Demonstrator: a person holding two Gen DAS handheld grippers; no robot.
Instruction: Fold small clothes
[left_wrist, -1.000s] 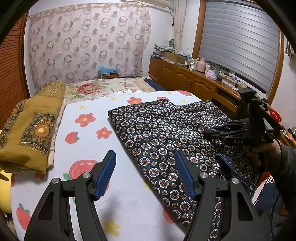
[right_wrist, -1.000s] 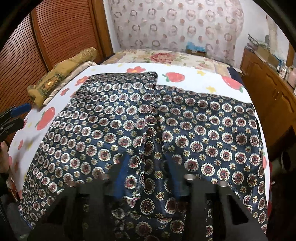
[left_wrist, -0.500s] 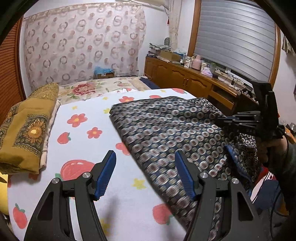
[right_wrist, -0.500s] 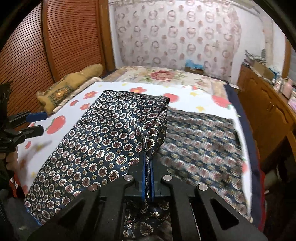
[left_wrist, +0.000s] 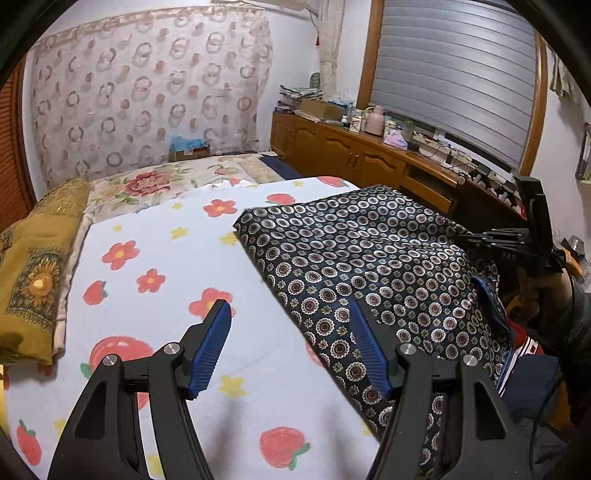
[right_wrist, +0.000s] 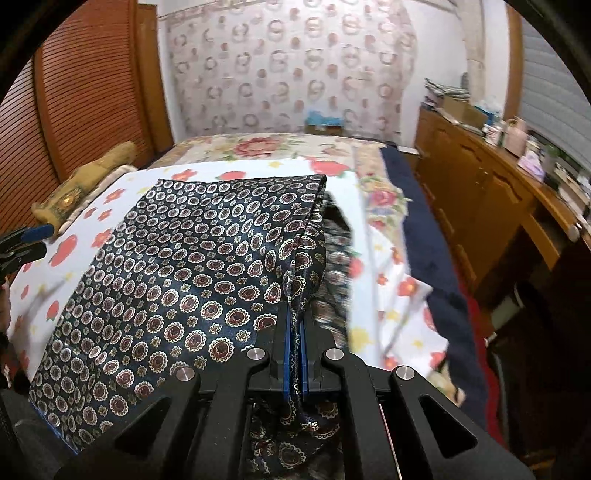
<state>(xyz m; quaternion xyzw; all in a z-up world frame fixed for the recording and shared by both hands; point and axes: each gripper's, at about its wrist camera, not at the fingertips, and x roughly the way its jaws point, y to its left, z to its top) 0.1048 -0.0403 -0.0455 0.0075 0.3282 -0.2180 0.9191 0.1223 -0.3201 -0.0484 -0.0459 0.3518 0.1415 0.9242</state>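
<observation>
A dark navy garment with a medallion print (left_wrist: 362, 266) (right_wrist: 192, 266) lies on the white fruit-and-flower bed sheet (left_wrist: 155, 258). My right gripper (right_wrist: 294, 325) is shut on the garment's near edge, and the cloth rises in a ridge from its blue pads, folded over toward the left. In the left wrist view that right gripper (left_wrist: 480, 238) shows at the garment's right edge. My left gripper (left_wrist: 290, 332) hovers open above the sheet at the garment's left edge, with nothing between its blue pads; its tip also shows in the right wrist view (right_wrist: 35, 236).
A folded mustard cloth (left_wrist: 33, 266) lies along the bed's left side. A wooden cabinet (left_wrist: 369, 158) cluttered with items runs down the right, past a dark blue bed border (right_wrist: 417, 229). A brown slatted door (right_wrist: 85, 92) stands at the left.
My right gripper closed on the garment's near edge and drew it up and leftward, folding one half over the other and baring the sheet on the right. The left gripper drifted slightly, still open.
</observation>
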